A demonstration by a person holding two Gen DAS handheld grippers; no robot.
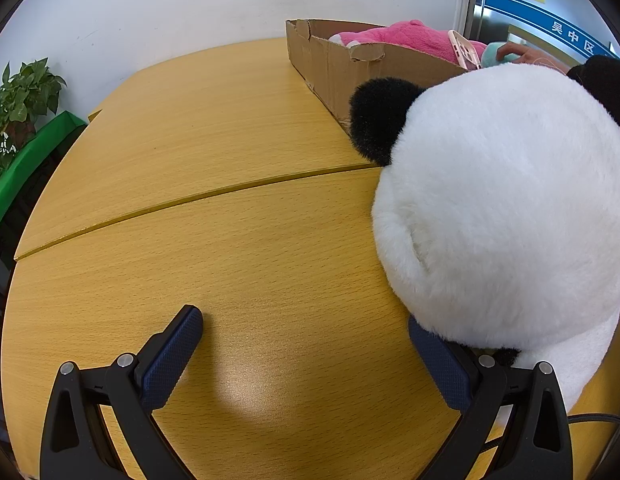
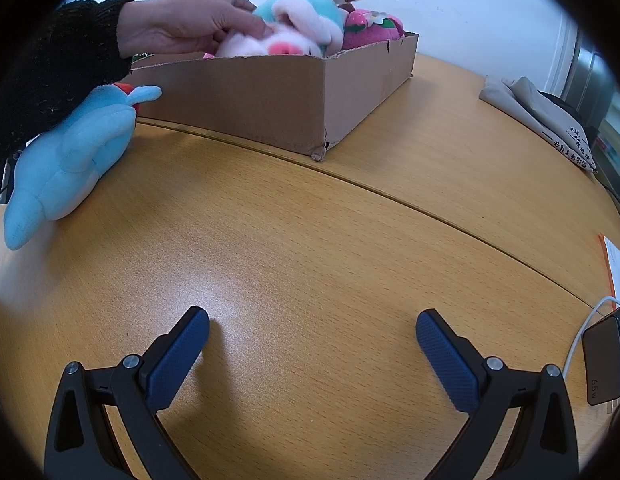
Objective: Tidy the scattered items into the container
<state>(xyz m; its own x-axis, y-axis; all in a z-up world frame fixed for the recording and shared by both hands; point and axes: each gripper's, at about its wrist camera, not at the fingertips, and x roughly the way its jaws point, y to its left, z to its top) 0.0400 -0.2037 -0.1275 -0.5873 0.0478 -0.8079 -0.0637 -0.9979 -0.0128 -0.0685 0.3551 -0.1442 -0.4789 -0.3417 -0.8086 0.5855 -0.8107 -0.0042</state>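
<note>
Cardboard box (image 2: 269, 96) on wooden table (image 2: 310, 240), plush toys inside; bare hand (image 2: 181, 24) touches pig plush (image 2: 269, 42). Panda plush (image 1: 502, 208) beside left gripper (image 1: 305, 332) (wide open, empty). Right gripper (image 2: 312, 330) wide open, empty. Blue plush (image 2: 69, 156) left of box.

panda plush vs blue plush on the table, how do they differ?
The panda plush is white with black ears and rounded; the blue plush is light blue and elongated. The panda plush sits right against the left hand-held gripper; the blue plush lies well away from the right hand-held gripper. Both are outside the cardboard box.
</note>
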